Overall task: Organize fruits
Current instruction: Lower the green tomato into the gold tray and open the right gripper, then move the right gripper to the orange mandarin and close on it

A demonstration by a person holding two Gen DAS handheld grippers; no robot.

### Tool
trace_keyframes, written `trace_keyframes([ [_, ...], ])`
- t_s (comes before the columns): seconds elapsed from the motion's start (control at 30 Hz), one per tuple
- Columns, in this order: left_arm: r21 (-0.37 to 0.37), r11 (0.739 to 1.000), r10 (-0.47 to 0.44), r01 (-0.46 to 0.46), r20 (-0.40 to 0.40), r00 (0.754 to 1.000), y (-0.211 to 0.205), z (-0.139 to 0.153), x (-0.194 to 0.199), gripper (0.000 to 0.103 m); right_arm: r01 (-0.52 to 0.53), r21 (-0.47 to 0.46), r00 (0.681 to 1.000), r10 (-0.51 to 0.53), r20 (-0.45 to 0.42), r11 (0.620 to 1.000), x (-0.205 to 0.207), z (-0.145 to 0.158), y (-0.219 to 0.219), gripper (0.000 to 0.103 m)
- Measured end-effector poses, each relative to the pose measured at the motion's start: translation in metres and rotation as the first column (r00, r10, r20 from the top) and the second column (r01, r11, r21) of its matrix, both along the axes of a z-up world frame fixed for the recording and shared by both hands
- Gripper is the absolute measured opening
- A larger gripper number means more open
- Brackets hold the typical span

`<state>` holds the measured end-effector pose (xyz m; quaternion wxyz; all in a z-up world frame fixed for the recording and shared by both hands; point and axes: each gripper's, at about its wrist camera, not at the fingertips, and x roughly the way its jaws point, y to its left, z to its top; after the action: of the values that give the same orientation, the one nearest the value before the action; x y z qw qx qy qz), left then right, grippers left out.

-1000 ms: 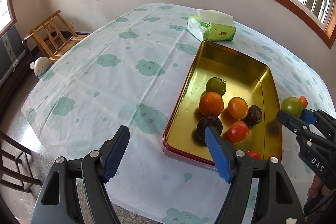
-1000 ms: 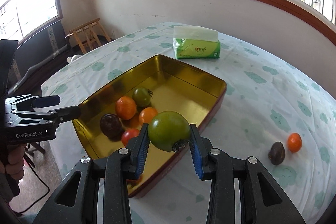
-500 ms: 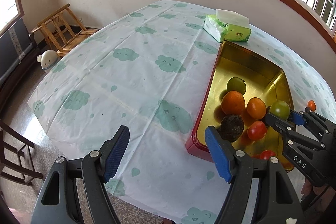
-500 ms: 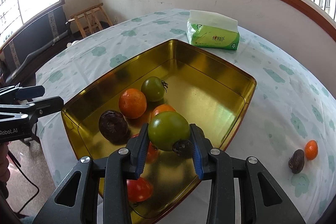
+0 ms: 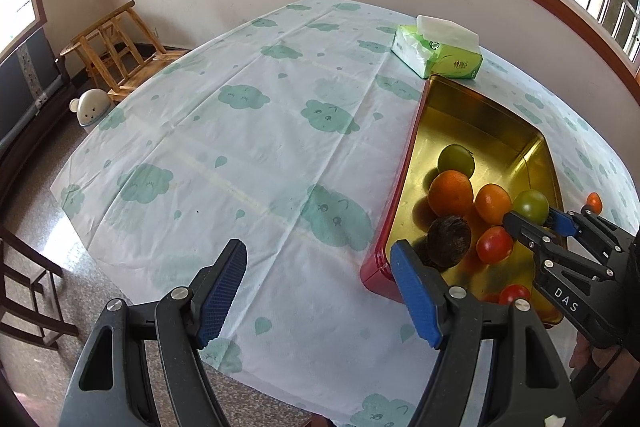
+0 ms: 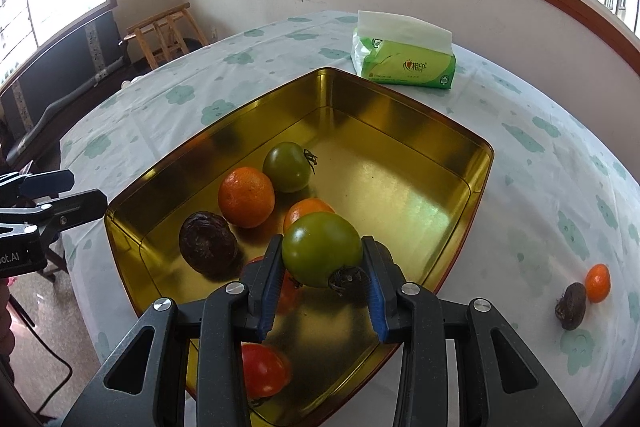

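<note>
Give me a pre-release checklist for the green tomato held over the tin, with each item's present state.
1. Right tool shut on the held tomato: ok, both pads press its sides.
2. Tomato above the tin, inside its rim: ok.
3. Clear landing spot: cannot tell; a red tomato and an orange lie close beneath and behind it.
4. Bare floor available: ok, the far half of the tin is free.
5. Left tool out of the way: ok, open, empty, over the tablecloth beside the tin.
6. Fruit left outside: not ok, a small orange and a dark fruit remain on the cloth.
</note>
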<state>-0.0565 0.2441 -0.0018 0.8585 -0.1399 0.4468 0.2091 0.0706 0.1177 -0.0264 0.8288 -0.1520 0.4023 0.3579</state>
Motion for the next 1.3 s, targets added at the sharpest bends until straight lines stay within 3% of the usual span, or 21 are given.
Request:
trace_keyframes([
  [0.9,0.007,0.999,-0.044,0.044,0.004,0.999,-0.017,0.004,0.007,0.071,-0.009,0.032,1.000,0.009,0.003,0.999,-0.006,0.008,-0.009,0.043],
  [1.3,0.014,0.995,-0.094,0.094,0.001,0.996,-0.040,0.007,0.016,0.071,0.049,0.091,0.998,-0.052,0.029,0.995,-0.006,0.028,-0.048,0.043],
])
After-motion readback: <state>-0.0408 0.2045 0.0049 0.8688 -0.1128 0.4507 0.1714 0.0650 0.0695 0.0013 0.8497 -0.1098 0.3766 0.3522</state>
